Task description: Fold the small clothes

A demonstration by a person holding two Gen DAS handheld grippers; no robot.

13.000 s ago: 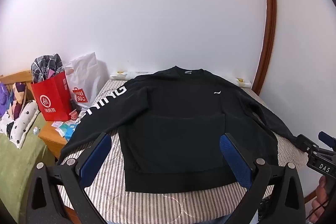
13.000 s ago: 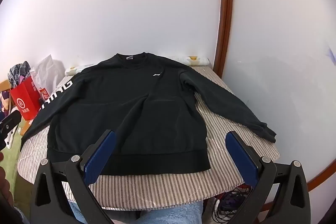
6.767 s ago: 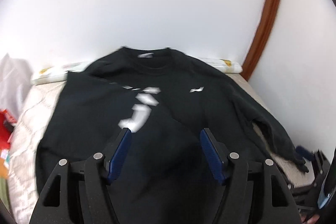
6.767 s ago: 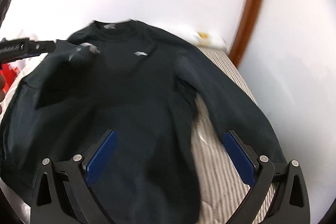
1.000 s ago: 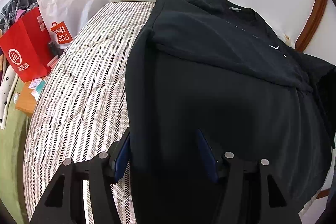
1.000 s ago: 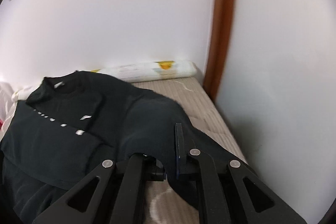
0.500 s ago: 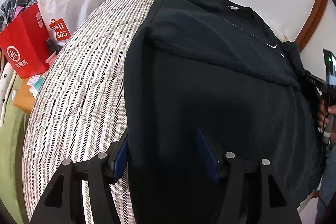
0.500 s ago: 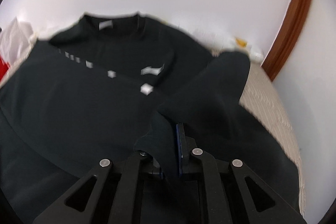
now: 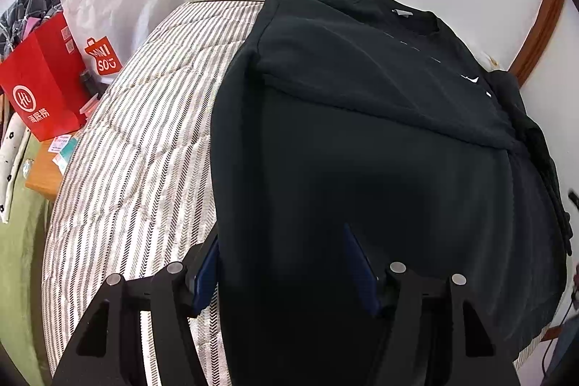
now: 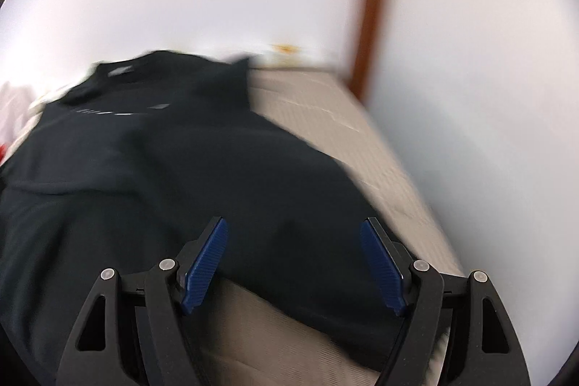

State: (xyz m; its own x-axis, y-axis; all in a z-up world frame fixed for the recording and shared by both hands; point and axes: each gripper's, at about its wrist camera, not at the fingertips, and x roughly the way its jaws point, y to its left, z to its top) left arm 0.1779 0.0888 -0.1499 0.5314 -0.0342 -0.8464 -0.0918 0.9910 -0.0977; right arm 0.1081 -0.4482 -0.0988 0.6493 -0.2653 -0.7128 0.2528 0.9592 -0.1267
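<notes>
A: Where's the sweatshirt (image 9: pixel 362 140)?
B: Flat on the striped bed (image 9: pixel 144 140), one sleeve folded across the chest, the other bunched at its far edge.
A: Left claw (image 9: pixel 282 263)?
B: Jaws partly apart, straddling the near side edge of the fabric. Can't tell whether the pads press it.
A: Right claw (image 10: pixel 295 263)?
B: Jaws just opened wide, released. Nothing between the pads (image 10: pixel 204 264); black cloth lies below them. View is motion-blurred.
A: Clutter?
B: Red bag (image 9: pixel 43 89) and white bag (image 9: pixel 108 9) beside the bed.
</notes>
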